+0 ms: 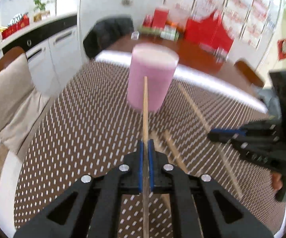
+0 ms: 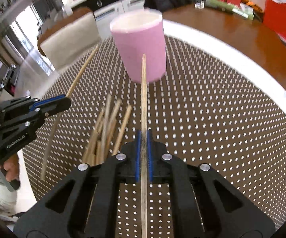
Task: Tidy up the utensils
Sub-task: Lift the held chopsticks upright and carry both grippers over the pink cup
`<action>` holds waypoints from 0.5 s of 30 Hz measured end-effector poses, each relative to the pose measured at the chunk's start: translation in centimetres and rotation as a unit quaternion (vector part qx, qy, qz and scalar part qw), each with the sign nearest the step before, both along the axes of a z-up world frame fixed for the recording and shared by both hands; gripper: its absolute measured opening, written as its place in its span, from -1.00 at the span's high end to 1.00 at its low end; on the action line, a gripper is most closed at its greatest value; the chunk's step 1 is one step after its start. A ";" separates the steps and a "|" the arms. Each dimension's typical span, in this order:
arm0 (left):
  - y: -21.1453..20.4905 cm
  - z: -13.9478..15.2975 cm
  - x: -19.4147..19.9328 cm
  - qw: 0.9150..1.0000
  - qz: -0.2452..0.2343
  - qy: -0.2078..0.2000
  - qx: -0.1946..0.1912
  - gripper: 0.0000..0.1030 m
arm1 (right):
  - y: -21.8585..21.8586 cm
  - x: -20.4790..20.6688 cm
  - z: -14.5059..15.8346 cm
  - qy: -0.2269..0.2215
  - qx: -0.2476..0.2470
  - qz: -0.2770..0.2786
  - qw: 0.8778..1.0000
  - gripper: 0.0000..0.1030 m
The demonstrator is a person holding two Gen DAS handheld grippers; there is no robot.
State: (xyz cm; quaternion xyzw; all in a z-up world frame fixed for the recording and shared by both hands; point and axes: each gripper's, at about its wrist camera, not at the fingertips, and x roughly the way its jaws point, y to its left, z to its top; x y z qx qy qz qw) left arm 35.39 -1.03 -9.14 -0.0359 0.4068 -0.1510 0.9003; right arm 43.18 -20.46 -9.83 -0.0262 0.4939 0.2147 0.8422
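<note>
Jaws on both grippers are closed tight, each pinching a single wooden chopstick between its blue pads: the left gripper (image 1: 147,148) holds one chopstick (image 1: 145,103) that runs straight ahead from its fingers, and the right gripper (image 2: 143,138) holds another chopstick (image 2: 143,91) the same way. Largest in view is the brown desk (image 2: 232,33), which carries a round perforated mat (image 2: 212,119), brown with rows of small white slots and a white rim. On the far part of that mat stands a pink cylindrical cup (image 2: 141,45), upright and open at the top; its inside looks pale, and whether anything lies in it cannot be told from either view. Both held chopsticks point toward the cup, their tips short of its rim and overlapping its side in the pictures. Near the right gripper, on its left, a loose pile of chopsticks (image 2: 107,130) lies on the mat, fanned out and overlapping, well apart from the cup. From the right wrist view the left gripper (image 2: 63,101) shows at the left edge with its chopstick (image 2: 79,75) slanting up toward the cup, a hand (image 2: 10,168) wrapped around its handle. From the left wrist view the right gripper (image 1: 218,133) shows at the right edge, blurred, above the mat.
</note>
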 end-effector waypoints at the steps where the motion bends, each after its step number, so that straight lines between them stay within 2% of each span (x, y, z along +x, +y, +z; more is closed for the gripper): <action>1: 0.1 0.6 0.2 1.000 0.003 -0.017 -0.009 0.89 | -0.3 -0.2 0.6 -0.009 0.007 0.001 1.000 0.88; 8: -0.5 3.2 1.2 0.995 -0.001 -0.093 -0.036 0.89 | -0.9 -0.5 4.5 -0.083 0.046 0.002 0.995 0.88; 12: -1.8 5.6 1.7 0.988 -0.013 -0.151 -0.033 0.89 | -1.3 -3.2 6.0 -0.118 0.070 -0.008 0.991 0.88; 15: -3.3 7.6 1.1 0.981 -0.020 -0.192 -0.033 0.89 | -1.0 -3.5 6.8 -0.149 0.085 -0.020 0.985 0.88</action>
